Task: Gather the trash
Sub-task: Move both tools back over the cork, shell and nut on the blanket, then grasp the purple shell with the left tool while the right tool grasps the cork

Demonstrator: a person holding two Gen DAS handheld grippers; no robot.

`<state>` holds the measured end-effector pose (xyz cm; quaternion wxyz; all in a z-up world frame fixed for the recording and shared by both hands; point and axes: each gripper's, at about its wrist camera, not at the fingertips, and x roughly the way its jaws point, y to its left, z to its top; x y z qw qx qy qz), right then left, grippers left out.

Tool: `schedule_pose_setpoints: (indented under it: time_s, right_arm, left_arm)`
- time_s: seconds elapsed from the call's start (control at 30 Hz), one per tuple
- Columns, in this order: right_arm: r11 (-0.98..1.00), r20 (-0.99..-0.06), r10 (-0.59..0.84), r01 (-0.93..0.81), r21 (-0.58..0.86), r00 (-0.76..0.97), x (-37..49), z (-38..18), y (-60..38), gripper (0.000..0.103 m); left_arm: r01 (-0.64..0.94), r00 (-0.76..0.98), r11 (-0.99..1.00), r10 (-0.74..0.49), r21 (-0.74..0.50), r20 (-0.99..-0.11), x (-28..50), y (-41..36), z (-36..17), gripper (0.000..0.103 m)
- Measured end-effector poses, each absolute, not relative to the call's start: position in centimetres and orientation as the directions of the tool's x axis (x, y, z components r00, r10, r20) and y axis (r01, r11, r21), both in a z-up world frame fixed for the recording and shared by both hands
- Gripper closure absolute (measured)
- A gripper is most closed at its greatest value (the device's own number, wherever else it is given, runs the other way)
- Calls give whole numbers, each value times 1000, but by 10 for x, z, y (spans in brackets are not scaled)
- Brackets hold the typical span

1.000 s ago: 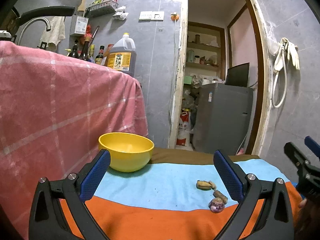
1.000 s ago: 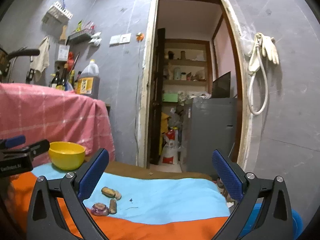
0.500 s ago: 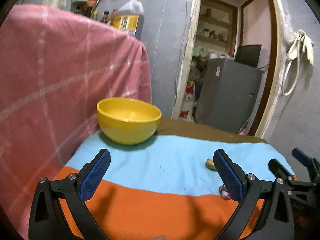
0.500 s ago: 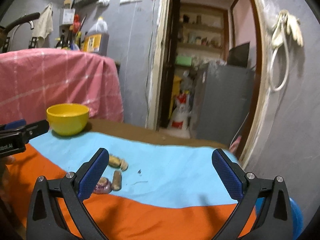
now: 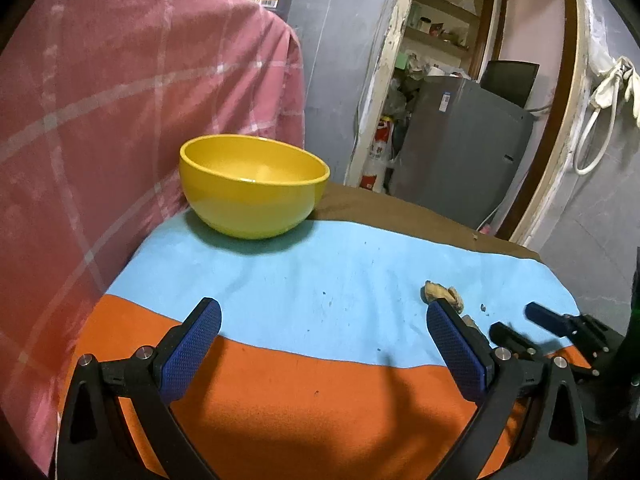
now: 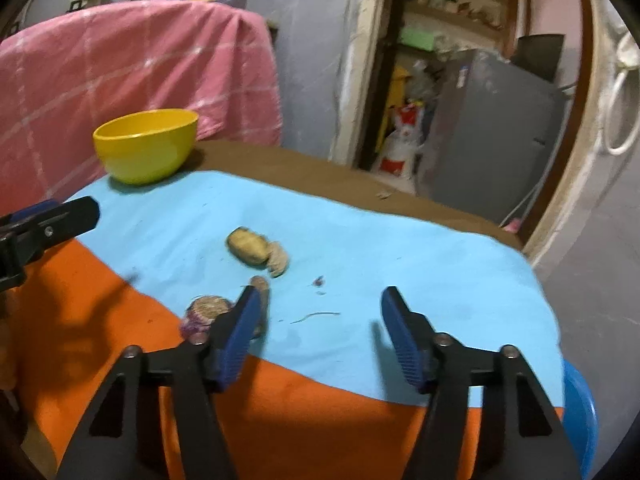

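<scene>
Yellow bowl [image 6: 146, 145] upper left on the bench [image 6: 360, 248]; scraps [image 6: 256, 250] mid-frame. Right gripper [image 6: 316, 316] jaws just narrowing, empty (left gripper [image 5: 320, 332] wide apart, empty).

Grey walls [image 5: 340, 40], pink cloth [image 5: 120, 80], doorway w/ shelves [image 5: 444, 20], grey fridge [image 5: 460, 140]
</scene>
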<state>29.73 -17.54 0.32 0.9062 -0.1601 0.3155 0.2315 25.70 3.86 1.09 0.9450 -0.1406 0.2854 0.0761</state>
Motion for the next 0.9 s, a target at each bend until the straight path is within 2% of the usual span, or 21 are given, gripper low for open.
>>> schedule_pose_setpoints:
  time_s: [0.17, 0.23, 0.4, 0.5, 0.57, 0.7, 0.9]
  right_arm:
    - [810, -706, 341, -575, -114, 621, 299, -5, -163, 59]
    - [810, -721, 339, -577, -103, 604, 300, -7, -163, 60]
    - [819, -754, 406, -572, 50, 516, 312, -10, -176, 60]
    - [817, -756, 409, -574, 54, 511, 312, -11, -175, 61]
    - [807, -756, 423, -588, 63, 500, 310, -11, -173, 69]
    - [784, -748, 464, -613, 98, 474, 309, -10, -173, 90]
    - [796, -737, 457, -599, 89, 498, 303, -9, -182, 91]
  left_arm:
    - [-222, 811, 944, 39, -246, -584, 258, 40, 8, 2]
    - [-220, 805, 942, 29, -253, -592, 260, 41, 7, 2]
    - [-215, 787, 942, 12, -256, -617, 265, 40, 4, 3]
    - [-204, 779, 946, 1, -251, -627, 267, 37, 2, 3]
    - [-193, 777, 950, -5, -246, -630, 267, 33, 1, 3]
    - [-160, 773, 957, -30, -240, -634, 268, 29, 1, 3]
    - [-40, 746, 969, -134, -245, -652, 270, 12, -3, 3]
